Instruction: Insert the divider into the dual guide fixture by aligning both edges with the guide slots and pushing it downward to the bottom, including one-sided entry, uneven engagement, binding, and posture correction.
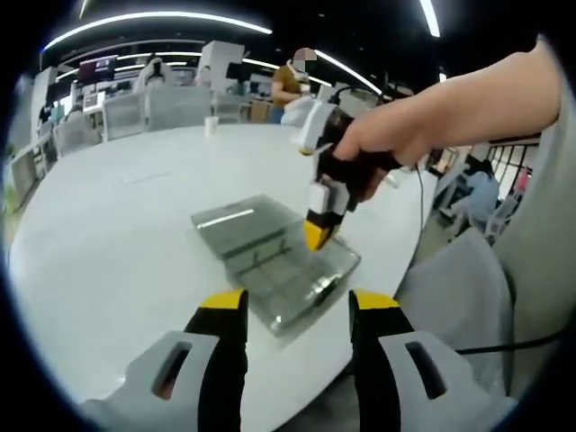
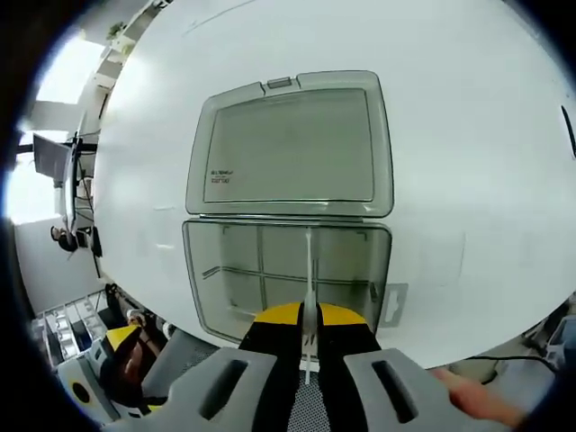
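A large white desk (image 1: pixel 108 234) carries a clear grey plastic box (image 2: pixel 288 270) with its hinged lid (image 2: pixel 290 144) folded open flat on the far side, as the right gripper view shows. The box base lies near the desk's near edge and is split into compartments by fixed cross walls. Chairs (image 1: pixel 171 103) stand along the far edge of the desk, and a grey chair back (image 1: pixel 450 297) stands just beside the near right edge.

The right gripper (image 2: pixel 309 317) holds the divider (image 2: pixel 310 270), a thin clear panel, clamped edge-on between its yellow-tipped jaws. The panel stands upright in the middle of the box base, running from the jaws toward the hinge side. How deep it sits in the guide slots cannot be told. In the left gripper view, a hand (image 1: pixel 396 144) grips the right gripper (image 1: pixel 317 236) from above, tips down at the box (image 1: pixel 279 261).

The left gripper (image 1: pixel 297 301) hangs near the box's near edge, jaws wide apart and holding nothing, apart from the box.
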Demonstrator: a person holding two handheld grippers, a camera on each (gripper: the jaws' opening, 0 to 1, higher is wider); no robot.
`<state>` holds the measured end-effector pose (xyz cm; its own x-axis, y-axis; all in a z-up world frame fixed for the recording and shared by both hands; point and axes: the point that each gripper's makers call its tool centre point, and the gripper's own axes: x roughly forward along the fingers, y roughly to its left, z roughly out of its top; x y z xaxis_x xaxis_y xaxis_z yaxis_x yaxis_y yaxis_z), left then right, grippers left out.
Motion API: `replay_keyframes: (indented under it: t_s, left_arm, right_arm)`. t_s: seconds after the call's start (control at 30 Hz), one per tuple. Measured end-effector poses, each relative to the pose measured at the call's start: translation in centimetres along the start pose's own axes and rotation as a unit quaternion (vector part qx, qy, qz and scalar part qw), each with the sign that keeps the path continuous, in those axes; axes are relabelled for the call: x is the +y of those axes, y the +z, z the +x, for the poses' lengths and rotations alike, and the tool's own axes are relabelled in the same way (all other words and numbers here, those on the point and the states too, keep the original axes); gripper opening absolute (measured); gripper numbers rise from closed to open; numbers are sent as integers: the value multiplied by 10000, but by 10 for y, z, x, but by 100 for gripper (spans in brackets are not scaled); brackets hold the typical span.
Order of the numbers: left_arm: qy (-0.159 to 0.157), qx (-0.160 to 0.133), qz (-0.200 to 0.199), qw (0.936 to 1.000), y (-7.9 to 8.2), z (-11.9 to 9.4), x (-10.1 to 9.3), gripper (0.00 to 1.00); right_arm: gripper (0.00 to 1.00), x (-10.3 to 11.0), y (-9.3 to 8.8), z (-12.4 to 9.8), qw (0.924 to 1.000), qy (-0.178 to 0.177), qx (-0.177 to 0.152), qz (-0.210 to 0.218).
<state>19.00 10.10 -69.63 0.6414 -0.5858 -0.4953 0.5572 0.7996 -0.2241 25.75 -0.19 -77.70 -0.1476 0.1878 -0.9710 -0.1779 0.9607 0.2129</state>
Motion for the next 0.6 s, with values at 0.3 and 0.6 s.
replay_keyframes:
  t_s: [0.3,0.6]
  left_arm:
    - [9,5,-2,10000,0,1,1,43]
    - [0,2,-8,10000,0,1,1,42]
  right_arm:
    - [0,0,0,0,9999,-84,49,-119]
    - [0,0,3,4,9990,-275,116,-326]
